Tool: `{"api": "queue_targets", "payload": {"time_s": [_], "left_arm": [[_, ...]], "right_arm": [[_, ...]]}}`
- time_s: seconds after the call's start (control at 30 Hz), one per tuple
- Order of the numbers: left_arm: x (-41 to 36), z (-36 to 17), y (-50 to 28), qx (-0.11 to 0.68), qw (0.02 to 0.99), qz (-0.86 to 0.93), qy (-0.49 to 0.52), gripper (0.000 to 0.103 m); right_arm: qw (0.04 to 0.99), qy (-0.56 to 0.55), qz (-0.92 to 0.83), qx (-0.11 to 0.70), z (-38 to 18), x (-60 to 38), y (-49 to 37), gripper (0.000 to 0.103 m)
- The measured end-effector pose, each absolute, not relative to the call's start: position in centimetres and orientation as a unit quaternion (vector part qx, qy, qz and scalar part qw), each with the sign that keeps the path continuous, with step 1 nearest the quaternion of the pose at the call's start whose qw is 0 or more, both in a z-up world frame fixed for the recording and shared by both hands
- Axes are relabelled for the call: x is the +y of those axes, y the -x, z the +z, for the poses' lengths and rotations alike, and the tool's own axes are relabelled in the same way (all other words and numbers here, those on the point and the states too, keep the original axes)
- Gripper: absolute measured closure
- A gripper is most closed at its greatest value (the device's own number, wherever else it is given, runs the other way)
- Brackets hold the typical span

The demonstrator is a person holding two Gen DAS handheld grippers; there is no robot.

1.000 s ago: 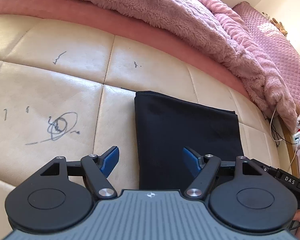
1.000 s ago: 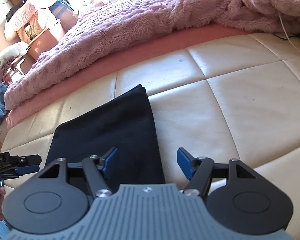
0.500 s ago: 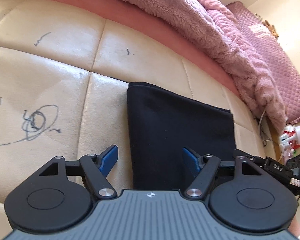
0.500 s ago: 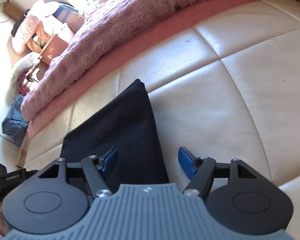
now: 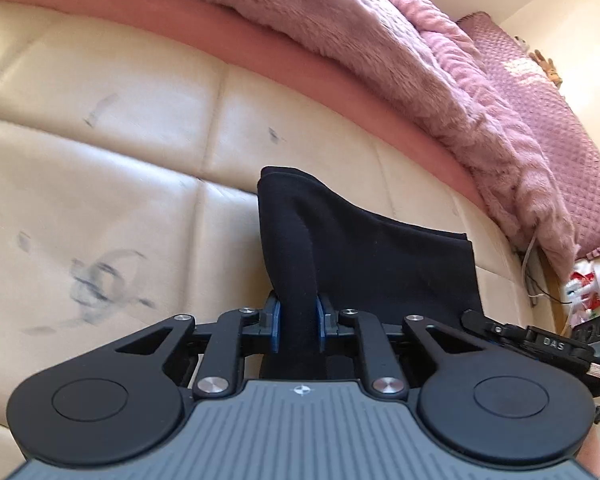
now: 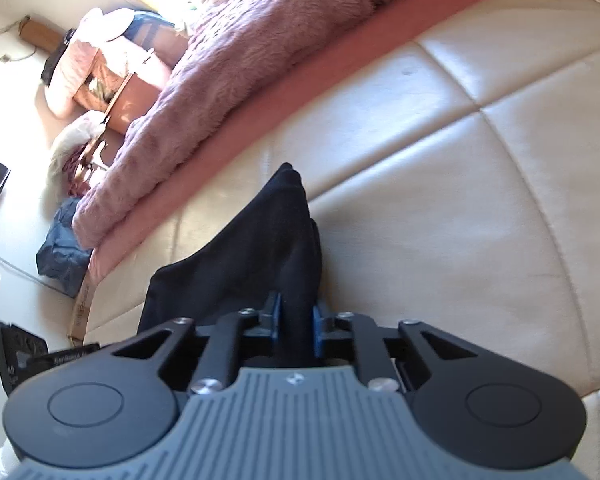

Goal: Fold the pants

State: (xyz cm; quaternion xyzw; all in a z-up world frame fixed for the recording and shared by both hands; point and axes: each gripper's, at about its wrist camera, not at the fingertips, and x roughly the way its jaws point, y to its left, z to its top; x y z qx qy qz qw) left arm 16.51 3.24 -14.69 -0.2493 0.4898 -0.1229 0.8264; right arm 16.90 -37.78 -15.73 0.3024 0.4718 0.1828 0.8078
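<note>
Open half a second ago, the left tongs (image 5: 298,322) and right tongs (image 6: 296,322) now clench the pants (image 5: 380,256) at their near corners, ready for the next fold.

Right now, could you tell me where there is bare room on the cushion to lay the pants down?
Bare cream leather cushion lies right of the folded black pants, and left of them around the pen scribble. It is crowded behind, where the fluffy pink blanket overhangs, and at the near edge both grippers pinch.
</note>
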Motion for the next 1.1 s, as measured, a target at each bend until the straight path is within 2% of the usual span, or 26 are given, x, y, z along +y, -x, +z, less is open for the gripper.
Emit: {"api": "queue_targets", "payload": {"time_s": [0.5,0.8,1.0,1.1], "left_arm": [[16.1,-10.9,-21.8,0.471,0.861,-0.076,0.175,0.085],[18.9,-13.5,-24.1,0.492,0.852,-0.06,0.168,0.084],[18.5,-14.0,-23.8,0.492,0.856,-0.052,0.148,0.078],[18.2,-13.7,-23.7,0.491,0.86,-0.04,0.133,0.067]], "right_arm": [[0.782,-0.284,0.256,0.493,-15.3,-21.2,-24.1,0.095],[0.783,-0.249,0.261,0.507,-15.9,-15.9,-27.9,0.095],[0.786,-0.229,0.248,0.518,-16.5,-15.6,-28.2,0.094],[0.787,-0.225,0.241,0.52,-16.6,-15.4,-28.2,0.093]]}}
